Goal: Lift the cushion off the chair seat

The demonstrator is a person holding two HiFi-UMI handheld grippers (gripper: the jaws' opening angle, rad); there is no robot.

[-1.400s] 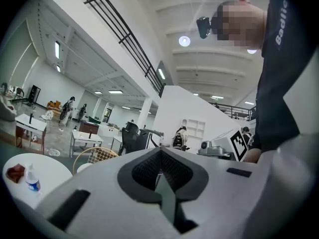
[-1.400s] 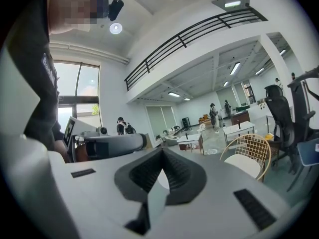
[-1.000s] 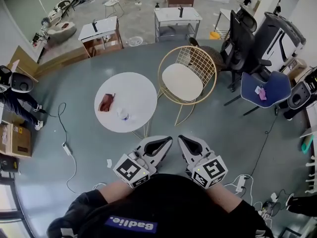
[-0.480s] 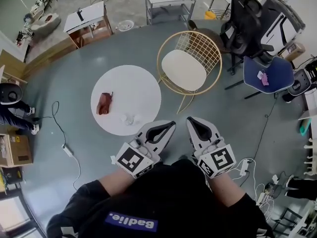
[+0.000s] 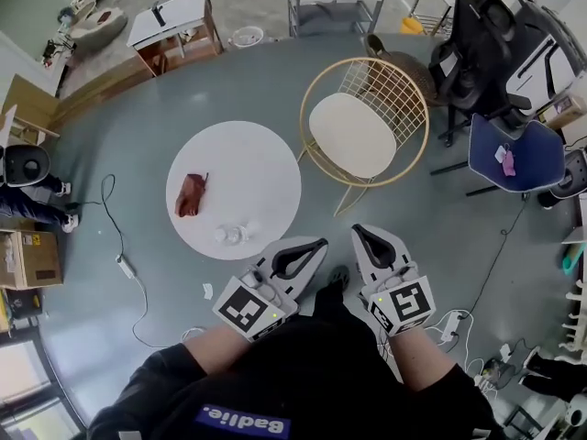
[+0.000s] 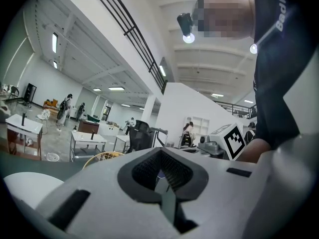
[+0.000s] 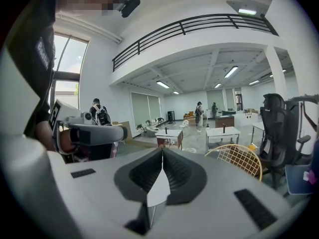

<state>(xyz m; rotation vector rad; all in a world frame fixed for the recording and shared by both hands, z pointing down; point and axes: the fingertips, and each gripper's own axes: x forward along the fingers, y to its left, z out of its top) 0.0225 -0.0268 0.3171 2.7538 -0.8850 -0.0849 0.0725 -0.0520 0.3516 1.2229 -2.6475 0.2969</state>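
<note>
The cream round cushion (image 5: 351, 134) lies on the seat of the gold wire chair (image 5: 401, 97) on the grey floor, up and right of centre in the head view. Both grippers are held close to my body, well short of the chair. My left gripper (image 5: 315, 244) is shut and empty, pointing towards the chair's legs. Beside it, my right gripper (image 5: 360, 232) is also shut with nothing in it. The chair's wire back (image 6: 102, 157) peeks over the left gripper (image 6: 160, 151) in its view. It also shows to the right of the right gripper (image 7: 162, 151) as the chair back (image 7: 240, 159). The cushion is hidden in both.
A white round table (image 5: 248, 168) stands left of the chair, carrying a brown object (image 5: 190, 194) and small clear items (image 5: 229, 235). A blue chair (image 5: 514, 159) and a black office chair (image 5: 477, 35) stand to the right. Cables (image 5: 124, 264) and a cardboard box (image 5: 27, 259) lie on the floor at left.
Both grippers have moved forward across the floor and sunk a little, still shut. The round table's near edge now lies right in front of the left gripper.
</note>
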